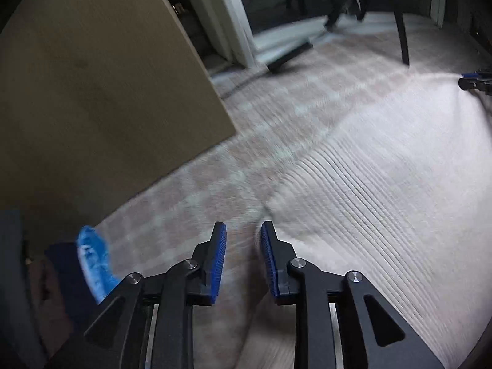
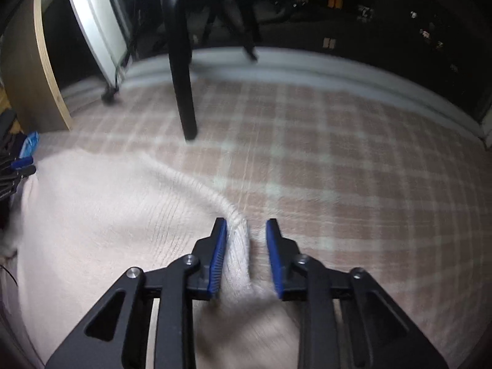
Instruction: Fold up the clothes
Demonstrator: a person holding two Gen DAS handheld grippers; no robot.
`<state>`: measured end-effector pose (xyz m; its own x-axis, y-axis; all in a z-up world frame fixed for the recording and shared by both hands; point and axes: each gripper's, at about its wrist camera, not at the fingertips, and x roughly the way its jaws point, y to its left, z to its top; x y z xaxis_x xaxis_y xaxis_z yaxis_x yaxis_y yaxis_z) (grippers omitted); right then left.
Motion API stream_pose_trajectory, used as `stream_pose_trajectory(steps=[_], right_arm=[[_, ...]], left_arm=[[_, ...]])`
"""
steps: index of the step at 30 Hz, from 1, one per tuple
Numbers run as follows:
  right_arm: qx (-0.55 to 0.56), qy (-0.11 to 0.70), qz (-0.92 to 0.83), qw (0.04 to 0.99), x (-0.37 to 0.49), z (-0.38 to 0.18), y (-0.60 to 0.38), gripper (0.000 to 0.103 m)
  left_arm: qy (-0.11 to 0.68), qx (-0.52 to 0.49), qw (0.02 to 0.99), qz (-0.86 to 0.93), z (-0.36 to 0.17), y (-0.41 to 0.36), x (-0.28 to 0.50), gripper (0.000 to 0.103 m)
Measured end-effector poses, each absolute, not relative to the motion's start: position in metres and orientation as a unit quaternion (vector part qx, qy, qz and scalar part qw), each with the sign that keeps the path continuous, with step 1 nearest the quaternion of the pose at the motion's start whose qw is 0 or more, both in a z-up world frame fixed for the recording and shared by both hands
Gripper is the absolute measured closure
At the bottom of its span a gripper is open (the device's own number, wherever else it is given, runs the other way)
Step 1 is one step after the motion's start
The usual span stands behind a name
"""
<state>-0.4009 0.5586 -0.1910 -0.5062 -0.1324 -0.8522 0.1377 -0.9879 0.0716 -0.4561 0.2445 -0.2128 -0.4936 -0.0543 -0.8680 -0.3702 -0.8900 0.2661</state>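
1. Pointing steeply down, the left gripper [image 1: 243, 230] has its two blue-padded fingers [image 1: 219, 255] parted by a narrow gap. The left corner of a pale pink ribbed sweater [image 1: 384, 190] lies just under and between them, and its edge comes close to the right pad. The pads do not press on the cloth, so the fingers are released.
2. The right gripper [image 2: 246, 227] also points down with a narrow gap between its fingers [image 2: 217, 255]. A raised ridge of the sweater [image 2: 92, 215], its ribbed hem, stands between them and leans on the left pad. The right pad stays apart from it, so this grip is loose and not clenched.
3. The sweater is spread flat on a pink and white checked rug [image 2: 338, 160] on the floor. In the left wrist view it fills the near right part; in the right wrist view it fills the near left part, and its hem runs as a curved line away to the far left.
4. Near the left edge of the left wrist view there is something blue and crinkled [image 1: 92, 261] beside dark cloth; I cannot tell what it is.
5. Farther on the left stands a brown wooden panel [image 1: 107, 77].
6. A black furniture leg [image 2: 183, 77] stands on the far part of the rug.
7. Behind it runs a white door frame [image 2: 98, 24], with dark glass beyond.
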Motion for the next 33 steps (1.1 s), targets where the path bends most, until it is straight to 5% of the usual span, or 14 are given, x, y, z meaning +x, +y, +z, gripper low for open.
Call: stream_pose_trajectory(steps=[14, 16, 21, 26, 33], right_arm=[[0.381, -0.139, -0.902, 0.147, -0.165, -0.015, 0.655, 0.075], [0.369, -0.174, -0.899, 0.163, -0.117, -0.002, 0.674, 0.065], [0.442, -0.118, -0.876, 0.149, -0.034, -0.064, 0.649, 0.063], [0.543, -0.121, -0.808, 0.194, 0.002, -0.167, 0.58, 0.063], [0.562, -0.084, -0.79, 0.229, 0.026, -0.185, 0.54, 0.056]], left_arm=[[0.149, -0.463, 0.123, 0.865, -0.082, 0.178, -0.225, 0.08], [0.143, -0.476, 0.104, 0.862, -0.077, 0.166, -0.186, 0.081], [0.039, -0.545, 0.145, 0.825, -0.119, 0.191, -0.091, 0.081], [0.045, -0.594, 0.211, 0.775, -0.196, 0.276, -0.032, 0.079], [0.066, -0.6, 0.23, 0.764, -0.222, 0.323, -0.016, 0.078]])
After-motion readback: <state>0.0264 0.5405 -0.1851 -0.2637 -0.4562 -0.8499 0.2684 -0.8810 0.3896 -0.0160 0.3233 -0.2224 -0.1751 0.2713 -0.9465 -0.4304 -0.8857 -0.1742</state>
